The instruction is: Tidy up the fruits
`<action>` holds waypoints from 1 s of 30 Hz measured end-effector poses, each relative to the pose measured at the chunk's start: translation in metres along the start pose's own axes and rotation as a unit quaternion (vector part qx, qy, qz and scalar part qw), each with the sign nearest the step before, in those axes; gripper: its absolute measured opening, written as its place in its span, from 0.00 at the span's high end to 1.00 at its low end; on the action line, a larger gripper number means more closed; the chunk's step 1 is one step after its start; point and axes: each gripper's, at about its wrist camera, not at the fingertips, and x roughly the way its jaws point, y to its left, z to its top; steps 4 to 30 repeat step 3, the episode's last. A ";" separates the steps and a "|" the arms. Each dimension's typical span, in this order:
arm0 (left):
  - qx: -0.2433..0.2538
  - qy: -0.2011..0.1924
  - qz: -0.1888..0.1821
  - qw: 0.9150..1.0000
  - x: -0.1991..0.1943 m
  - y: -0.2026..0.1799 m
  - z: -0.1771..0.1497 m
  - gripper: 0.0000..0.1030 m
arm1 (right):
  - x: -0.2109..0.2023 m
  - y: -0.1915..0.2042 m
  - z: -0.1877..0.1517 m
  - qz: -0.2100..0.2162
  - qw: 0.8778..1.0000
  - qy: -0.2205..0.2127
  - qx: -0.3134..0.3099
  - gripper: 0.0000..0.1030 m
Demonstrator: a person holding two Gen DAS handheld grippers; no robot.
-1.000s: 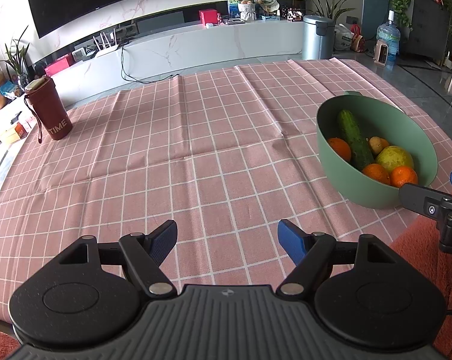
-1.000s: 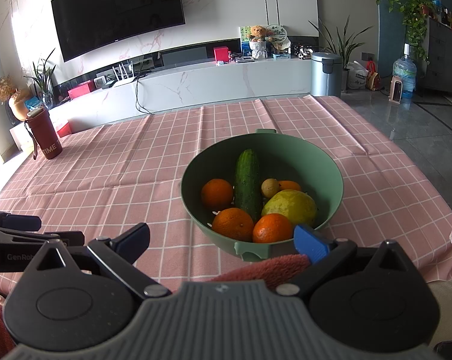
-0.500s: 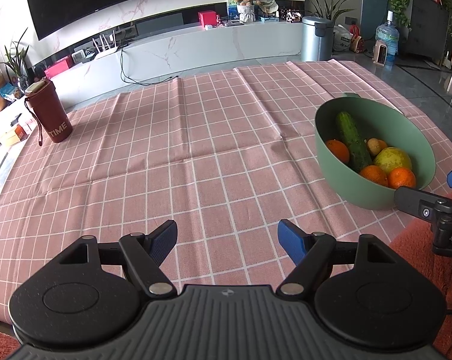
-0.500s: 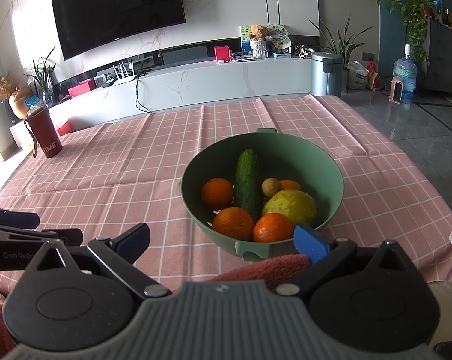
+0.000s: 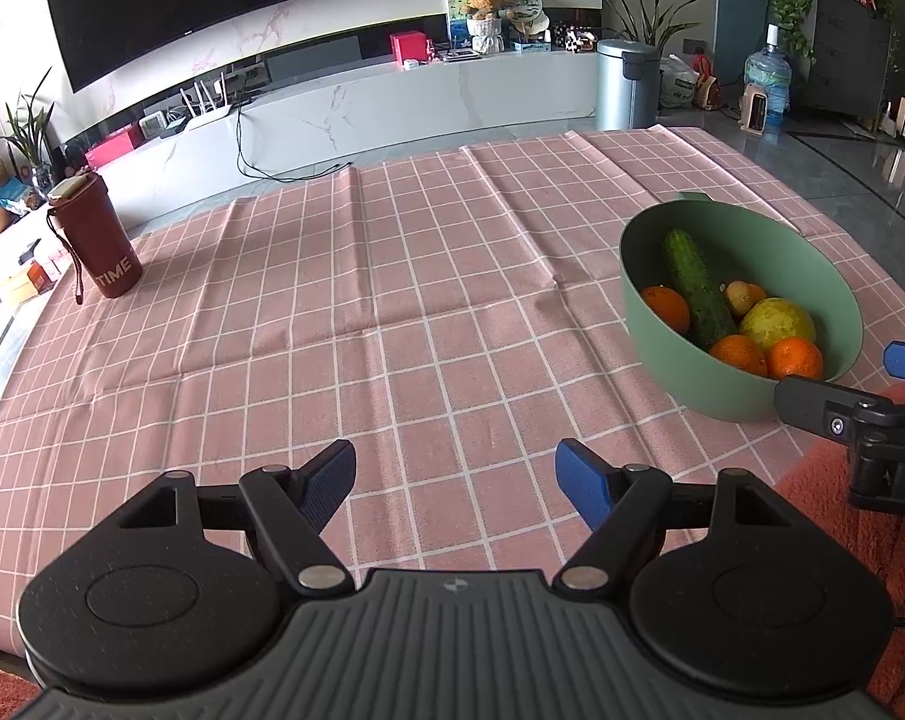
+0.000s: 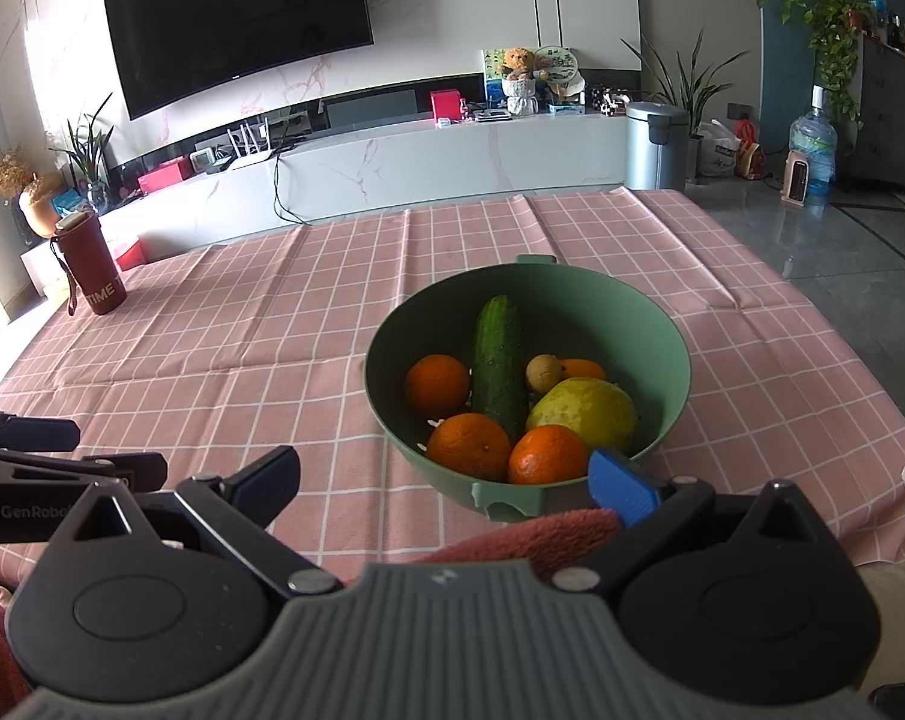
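Note:
A green bowl (image 6: 674,360) stands on the pink checked tablecloth (image 6: 272,360), right of centre. Inside it lie a cucumber (image 6: 500,369), several oranges (image 6: 437,385), a yellow-green pear-like fruit (image 6: 584,411) and a small brownish fruit (image 6: 542,371). My right gripper (image 6: 446,480) hangs open just in front of the bowl's near rim, nothing between its fingers. In the left wrist view the same bowl (image 5: 680,372) sits at the right, and my left gripper (image 5: 455,480) is open over bare cloth to the bowl's left.
A dark red tumbler (image 5: 95,237) marked TIME stands at the far left of the table. A reddish towel-like cloth (image 6: 536,534) lies at the near edge under the right gripper. Beyond the table are a white TV bench (image 6: 440,150) and a bin (image 6: 656,144).
The left wrist view has drifted slightly, so the bowl sits a little further left in it. Both grippers remain open and the fruit has not moved.

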 end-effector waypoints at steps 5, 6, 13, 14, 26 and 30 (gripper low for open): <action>0.001 0.001 0.001 1.000 0.000 0.000 0.001 0.14 | 0.000 0.000 0.000 0.000 1.000 0.000 0.000 0.05; 0.001 0.001 0.001 1.000 0.000 0.000 0.001 0.14 | 0.000 0.000 0.000 0.000 1.000 0.000 0.000 0.05; 0.001 0.001 0.001 1.000 0.000 0.000 0.001 0.14 | 0.000 0.000 0.000 0.000 1.000 0.000 0.000 0.05; 0.001 0.001 0.001 1.000 0.000 0.000 0.001 0.14 | 0.000 0.000 0.000 0.000 1.000 0.000 0.000 0.05; 0.001 0.001 0.001 1.000 0.000 0.000 0.001 0.14 | 0.000 0.000 0.000 0.000 1.000 0.000 0.000 0.05; 0.001 0.001 0.001 1.000 0.000 0.000 0.001 0.14 | 0.000 0.000 0.000 0.000 1.000 0.000 0.000 0.05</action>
